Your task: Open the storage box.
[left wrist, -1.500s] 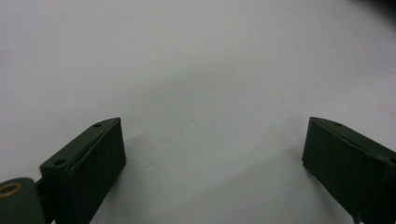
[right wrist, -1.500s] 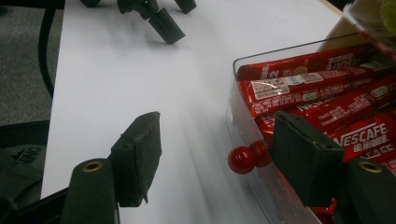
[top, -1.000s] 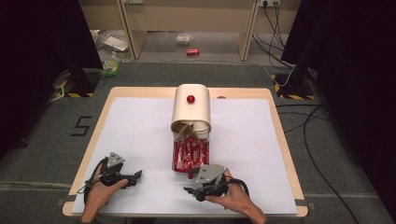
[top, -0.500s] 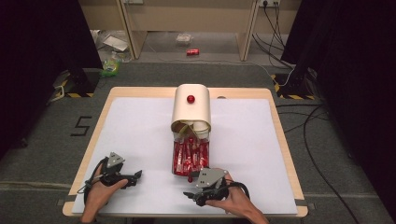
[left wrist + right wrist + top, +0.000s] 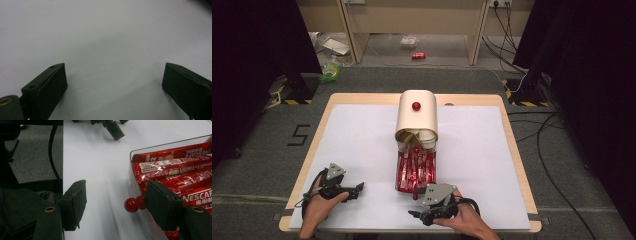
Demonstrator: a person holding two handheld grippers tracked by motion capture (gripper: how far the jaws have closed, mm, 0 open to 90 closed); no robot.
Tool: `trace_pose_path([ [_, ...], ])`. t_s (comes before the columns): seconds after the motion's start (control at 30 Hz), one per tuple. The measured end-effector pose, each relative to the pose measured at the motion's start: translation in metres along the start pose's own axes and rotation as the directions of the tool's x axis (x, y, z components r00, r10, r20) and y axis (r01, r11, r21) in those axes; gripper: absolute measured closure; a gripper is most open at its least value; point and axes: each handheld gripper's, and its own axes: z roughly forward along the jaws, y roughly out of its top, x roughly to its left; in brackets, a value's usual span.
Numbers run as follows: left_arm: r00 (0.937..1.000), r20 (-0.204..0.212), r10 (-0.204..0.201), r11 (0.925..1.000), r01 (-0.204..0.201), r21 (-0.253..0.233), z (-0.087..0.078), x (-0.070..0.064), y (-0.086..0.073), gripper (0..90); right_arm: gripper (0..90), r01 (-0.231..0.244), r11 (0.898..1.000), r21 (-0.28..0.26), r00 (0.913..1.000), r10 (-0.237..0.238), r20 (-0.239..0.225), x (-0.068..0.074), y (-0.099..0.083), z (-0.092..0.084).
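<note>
A cream dispenser box with a red knob on top stands mid-table. Its clear drawer is pulled out toward me and holds several red Nescafe sachets. The drawer's small red knob sits between the jaws of my right gripper, close to one jaw and well apart from the other. That gripper is open and points left along the drawer's front. My left gripper rests open on the white tabletop at the near left, nothing between its jaws.
The white mat covers a wooden table with its near edge just below both hands. The left gripper shows far off in the right gripper view. Cables, a red can and litter lie on the floor beyond.
The right gripper has shifted slightly toward the near edge of the table. The left hand has stayed still.
</note>
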Motion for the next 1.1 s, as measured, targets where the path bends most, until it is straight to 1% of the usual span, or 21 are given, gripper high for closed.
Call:
trace_pose_path([
  [0.1,1.0000,0.000,0.000,1.0000,0.000,0.000,0.000,0.000,0.000,5.0,39.6,-0.017,1.000,0.000,0.9998,0.017,0.006,-0.002,0.001,-0.001],
  [0.13,1.0000,0.000,0.000,1.0000,0.000,0.000,0.000,0.000,0.000,5.1,39.6,-0.017,1.000,0.000,0.9998,0.017,0.006,-0.002,0.001,-0.001],
  [0.17,1.0000,0.000,0.000,1.0000,0.000,0.000,0.000,0.000,0.000,5.1,40.2,-0.047,0.999,-0.011,0.9989,0.047,0.005,-0.003,0.001,-0.002],
  [0.23,1.0000,0.000,0.000,1.0000,0.000,0.000,0.000,0.000,0.000,5.0,40.3,-0.062,0.998,-0.029,0.9980,0.062,0.013,-0.004,0.002,-0.005],
  [0.3,1.0000,0.000,0.000,1.0000,0.000,0.000,0.000,0.000,0.000,5.0,40.4,-0.065,0.997,-0.035,0.9976,0.066,0.019,-0.005,0.003,-0.007],
  [0.4,1.0000,0.000,0.000,1.0000,0.000,0.000,0.000,0.000,0.000,5.0,41.4,-0.091,0.994,-0.067,0.9951,0.094,0.033,-0.009,0.005,-0.013],
  [0.43,1.0000,0.000,0.000,1.0000,0.000,0.000,0.000,0.000,0.000,5.0,42.0,-0.109,0.991,-0.080,0.9925,0.113,0.047,-0.012,0.004,-0.016],
  [0.47,1.0000,0.000,0.000,1.0000,0.000,0.000,0.000,0.000,0.000,5.0,42.0,-0.109,0.991,-0.080,0.9925,0.113,0.047,-0.012,0.004,-0.016],
  [0.57,1.0000,0.000,0.000,1.0000,0.000,0.000,0.000,0.000,0.000,5.1,42.8,-0.126,0.988,-0.087,0.9889,0.132,0.069,-0.014,0.004,-0.017],
  [0.6,1.0000,0.000,0.000,1.0000,0.000,0.000,0.000,0.000,0.000,5.0,43.1,-0.136,0.987,-0.092,0.9870,0.143,0.075,-0.015,0.004,-0.018],
  [0.63,1.0000,0.000,0.000,1.0000,0.000,0.000,0.000,0.000,0.000,5.0,44.0,-0.154,0.983,-0.100,0.9811,0.165,0.102,-0.017,0.004,-0.020],
  [0.67,1.0000,0.000,0.000,1.0000,0.000,0.000,0.000,0.000,0.000,5.0,44.0,-0.154,0.983,-0.100,0.9811,0.165,0.102,-0.017,0.004,-0.020],
  [0.77,1.0000,0.000,0.001,1.0000,-0.001,0.001,0.000,0.000,0.000,5.0,45.3,-0.173,0.979,-0.107,0.9729,0.187,0.136,-0.020,0.004,-0.021],
  [0.83,1.0000,0.000,0.000,1.0000,0.000,0.000,0.000,0.000,0.000,5.0,46.4,-0.192,0.975,-0.112,0.9641,0.209,0.164,-0.022,0.003,-0.022],
  [0.87,1.0000,0.000,0.000,1.0000,0.000,0.001,0.000,0.000,0.000,5.0,46.4,-0.192,0.975,-0.112,0.9641,0.209,0.164,-0.022,0.003,-0.022],
  [0.93,1.0000,0.000,0.000,1.0000,0.000,0.000,0.000,0.000,0.000,5.0,46.8,-0.195,0.974,-0.118,0.9595,0.214,0.184,-0.024,0.003,-0.022],
  [1.03,1.0000,0.000,0.000,1.0000,0.000,0.000,0.000,0.000,0.000,5.0,47.4,-0.209,0.970,-0.127,0.9507,0.232,0.206,-0.025,0.005,-0.023],
  [1.07,1.0000,0.000,0.001,1.0000,-0.001,0.001,0.000,0.000,0.000,5.0,47.4,-0.208,0.970,-0.124,0.9465,0.231,0.225,-0.026,0.006,-0.022],
  [1.1,1.0000,0.000,0.001,1.0000,-0.001,0.001,0.000,0.000,0.000,5.0,47.4,-0.211,0.970,-0.124,0.9448,0.235,0.229,-0.027,0.006,-0.022],
])
